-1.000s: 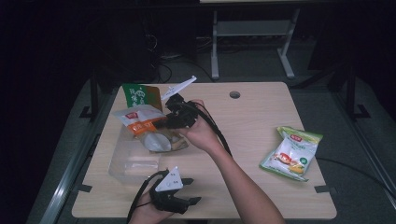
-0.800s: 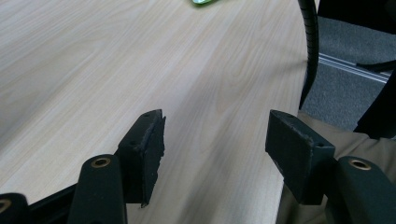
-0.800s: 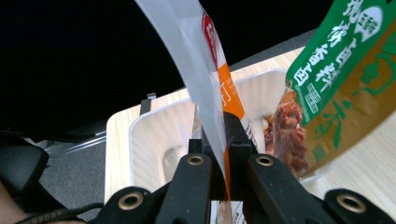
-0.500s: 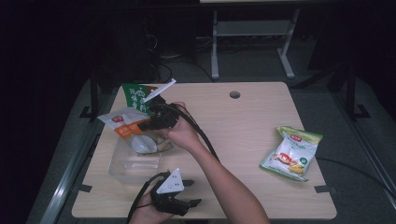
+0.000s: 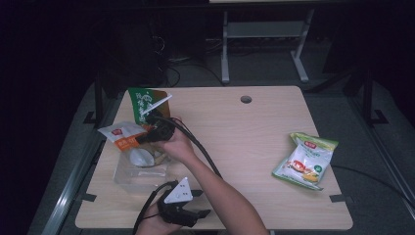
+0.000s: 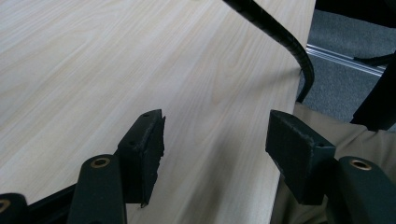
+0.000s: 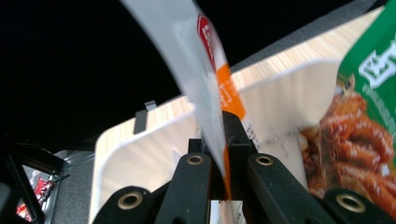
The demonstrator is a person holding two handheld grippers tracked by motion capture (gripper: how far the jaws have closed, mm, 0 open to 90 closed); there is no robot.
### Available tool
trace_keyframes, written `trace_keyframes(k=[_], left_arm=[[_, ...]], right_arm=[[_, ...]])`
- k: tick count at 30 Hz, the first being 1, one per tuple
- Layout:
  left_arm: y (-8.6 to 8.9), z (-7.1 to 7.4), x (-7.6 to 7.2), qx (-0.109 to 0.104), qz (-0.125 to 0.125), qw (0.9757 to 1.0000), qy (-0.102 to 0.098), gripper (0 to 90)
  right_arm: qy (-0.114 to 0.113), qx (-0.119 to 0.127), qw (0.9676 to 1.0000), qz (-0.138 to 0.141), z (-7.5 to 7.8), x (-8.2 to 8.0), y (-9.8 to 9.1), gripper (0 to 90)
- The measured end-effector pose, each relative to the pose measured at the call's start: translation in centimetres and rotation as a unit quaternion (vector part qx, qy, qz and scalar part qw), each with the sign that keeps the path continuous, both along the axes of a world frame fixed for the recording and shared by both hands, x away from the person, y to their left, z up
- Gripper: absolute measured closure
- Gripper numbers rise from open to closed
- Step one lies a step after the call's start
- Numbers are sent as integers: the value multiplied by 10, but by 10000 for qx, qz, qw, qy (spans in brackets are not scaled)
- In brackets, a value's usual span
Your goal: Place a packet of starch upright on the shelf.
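**Floppy snack packet going into the bin**

Far left, the white-and-orange packet (image 5: 119,134) hangs over the clear bin (image 5: 128,179), pinched flat at its edge by the right gripper (image 5: 145,138). Looks light, thin, crinkly and probably slick, so I'd grip the sealed edge. Further right, the left gripper (image 5: 200,204) sits spread apart, holding nothing, on the table (image 5: 254,142).

Pale wood-grain table (image 5: 254,142), smooth and matt. At 9 o'clock, clear plastic tub (image 5: 128,179), glossy. Above it, white-and-orange packet (image 5: 119,134) of shiny film, pinched flat between matt black pads (image 7: 236,135). Green pouch (image 5: 142,103) at 10 o'clock, glossy printed foil. At 3 o'clock, crinkly gloss snack bag (image 5: 306,160). Rough rubbery pads on left gripper (image 6: 215,140).
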State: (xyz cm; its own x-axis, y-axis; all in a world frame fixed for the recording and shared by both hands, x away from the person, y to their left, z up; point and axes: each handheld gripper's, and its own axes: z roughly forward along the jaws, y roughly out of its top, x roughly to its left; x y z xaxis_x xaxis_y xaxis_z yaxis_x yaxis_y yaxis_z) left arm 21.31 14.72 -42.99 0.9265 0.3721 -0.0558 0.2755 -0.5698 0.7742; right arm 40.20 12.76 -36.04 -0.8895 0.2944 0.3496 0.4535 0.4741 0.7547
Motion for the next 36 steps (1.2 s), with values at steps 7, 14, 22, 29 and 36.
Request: trace_keyframes(k=[7,14,22,29,36], left_arm=[[1,0,2,13,26,10000,35,366],[-3,-2,1,52,-5,10000,50,367],[-4,-3,1,82,-16,10000,52,366],[-5,-4,2,87,-13,10000,40,366],[-7,-4,1,57,14,10000,72,366]], right_arm=[[-83,-105,9999,-19,7,-2,-13,814],[-83,-284,9996,37,4,-5,-27,820],[-44,-262,9996,-14,2,-7,-38,831],[-100,-262,9996,-42,4,-8,-49,864],[-185,-336,9991,-161,3,-9,-54,867]])
